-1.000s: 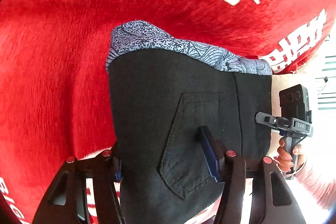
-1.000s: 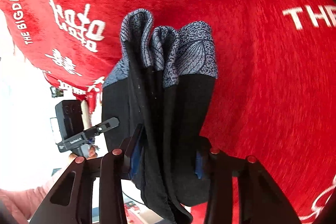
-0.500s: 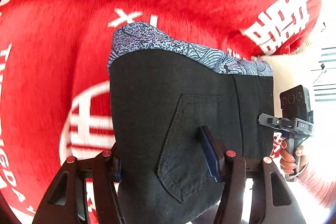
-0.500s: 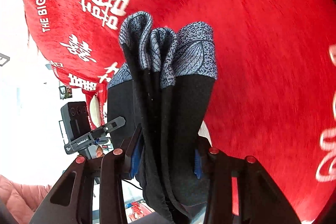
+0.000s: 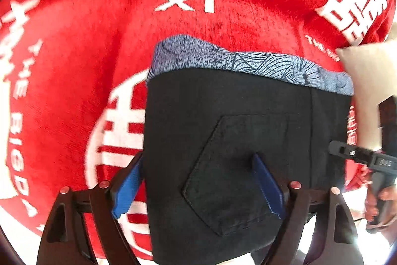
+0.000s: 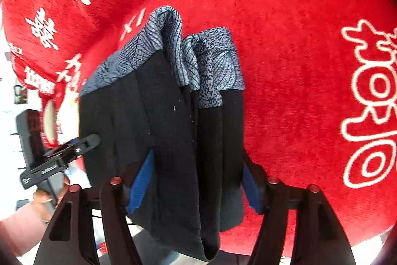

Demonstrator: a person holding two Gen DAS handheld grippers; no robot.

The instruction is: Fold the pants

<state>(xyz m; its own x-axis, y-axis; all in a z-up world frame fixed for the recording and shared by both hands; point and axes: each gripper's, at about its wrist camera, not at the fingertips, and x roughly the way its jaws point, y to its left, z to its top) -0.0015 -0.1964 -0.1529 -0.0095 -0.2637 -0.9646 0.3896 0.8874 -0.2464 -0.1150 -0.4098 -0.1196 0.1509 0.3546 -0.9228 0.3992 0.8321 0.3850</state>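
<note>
Release step: both claws, left [image 5: 198, 186] and right [image 6: 198, 181], were opening, pads coming off the folded pants [image 5: 235, 140] still between them, over the red cloth [image 5: 99, 41]. Next: likely withdraw clear, then flatten.

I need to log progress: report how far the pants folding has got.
Done: the black pants are folded into a layered bundle, patterned cuffs together. In hand: the left gripper and right gripper are opening their jaws around it over the red blanket. Left: withdrawing, perhaps tidying.
</note>
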